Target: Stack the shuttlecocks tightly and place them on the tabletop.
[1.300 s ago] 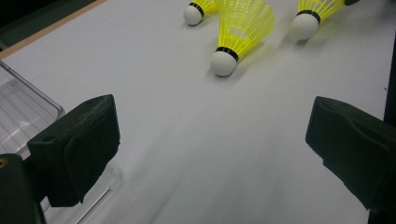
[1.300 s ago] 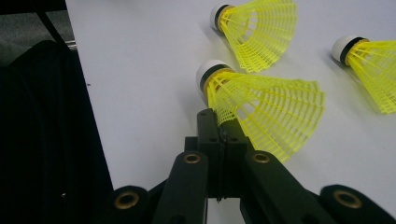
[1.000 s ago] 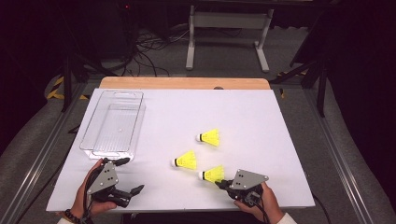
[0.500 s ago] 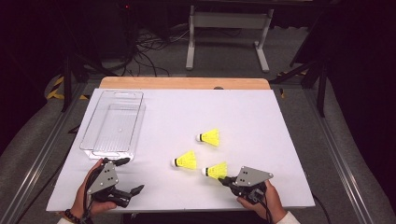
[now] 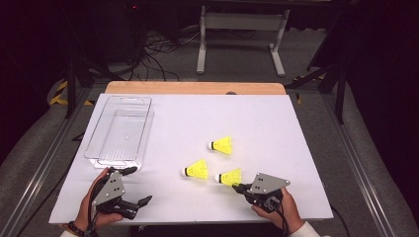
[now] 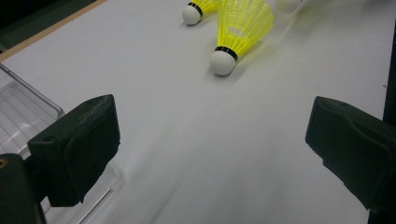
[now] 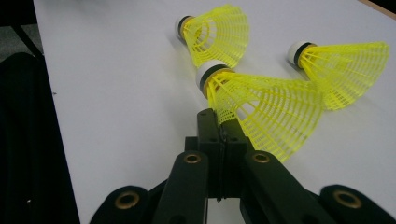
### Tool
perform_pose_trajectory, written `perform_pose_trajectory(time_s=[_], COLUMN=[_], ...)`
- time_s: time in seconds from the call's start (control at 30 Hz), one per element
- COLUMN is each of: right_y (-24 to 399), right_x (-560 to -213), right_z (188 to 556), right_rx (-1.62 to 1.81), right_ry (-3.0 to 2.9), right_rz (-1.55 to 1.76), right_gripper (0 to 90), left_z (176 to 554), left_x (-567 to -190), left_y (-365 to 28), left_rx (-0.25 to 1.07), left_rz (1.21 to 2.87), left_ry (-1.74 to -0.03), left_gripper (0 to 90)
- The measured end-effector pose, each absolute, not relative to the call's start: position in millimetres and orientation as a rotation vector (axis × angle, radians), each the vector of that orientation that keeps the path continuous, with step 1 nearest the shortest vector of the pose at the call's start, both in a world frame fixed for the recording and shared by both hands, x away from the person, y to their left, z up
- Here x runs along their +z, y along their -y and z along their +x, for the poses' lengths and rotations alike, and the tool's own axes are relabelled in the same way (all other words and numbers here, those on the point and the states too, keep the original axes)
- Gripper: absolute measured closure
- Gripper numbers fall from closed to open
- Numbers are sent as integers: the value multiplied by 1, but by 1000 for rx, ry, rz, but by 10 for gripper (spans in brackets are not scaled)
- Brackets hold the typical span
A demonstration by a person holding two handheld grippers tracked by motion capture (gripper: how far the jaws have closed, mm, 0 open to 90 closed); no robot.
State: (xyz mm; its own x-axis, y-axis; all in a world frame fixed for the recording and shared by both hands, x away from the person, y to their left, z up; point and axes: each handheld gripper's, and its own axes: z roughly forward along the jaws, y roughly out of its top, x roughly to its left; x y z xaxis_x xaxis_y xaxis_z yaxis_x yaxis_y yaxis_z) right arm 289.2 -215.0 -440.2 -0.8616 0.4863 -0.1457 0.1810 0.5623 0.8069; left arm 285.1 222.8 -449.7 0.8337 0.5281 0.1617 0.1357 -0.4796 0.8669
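Three yellow shuttlecocks with white cork tips lie on the white table. One lies farthest back [image 5: 221, 145], one in the middle [image 5: 196, 170], one nearest the front [image 5: 230, 176]. My right gripper [image 5: 236, 187] is shut, and its jaw tips pinch the skirt rim of the nearest shuttlecock [image 7: 266, 112]. In the right gripper view that gripper [image 7: 217, 116] points at the other two shuttlecocks [image 7: 219, 32] [image 7: 345, 70]. My left gripper [image 5: 138, 185] stands open at the front left with nothing between its jaws. In the left gripper view [image 6: 210, 140] a shuttlecock [image 6: 240, 28] lies farther off.
A clear plastic tray [image 5: 147, 128] lies empty at the left, its near corner just beyond the left gripper [image 6: 18, 107]. The table's front edge runs right under both hands. A wooden strip [image 5: 197, 88] borders the far edge, with cables and a stand on the floor beyond.
The right gripper and the nearest shuttlecock have shifted slightly away from the front edge together. The left gripper has stayed put.
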Motion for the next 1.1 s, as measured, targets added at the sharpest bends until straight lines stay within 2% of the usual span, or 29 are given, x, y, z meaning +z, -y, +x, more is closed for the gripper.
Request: perform_pose_trajectory(time_s=[1.1], right_y=[186], right_x=[-437], right_z=[320], right_rx=[1256], right_ry=[-2494], right_rz=[488], right_gripper=[900], left_z=[286], left_x=[-451], left_y=[-221], left_rx=[501], left_rz=[2051], left_ry=[-482], left_gripper=[39])
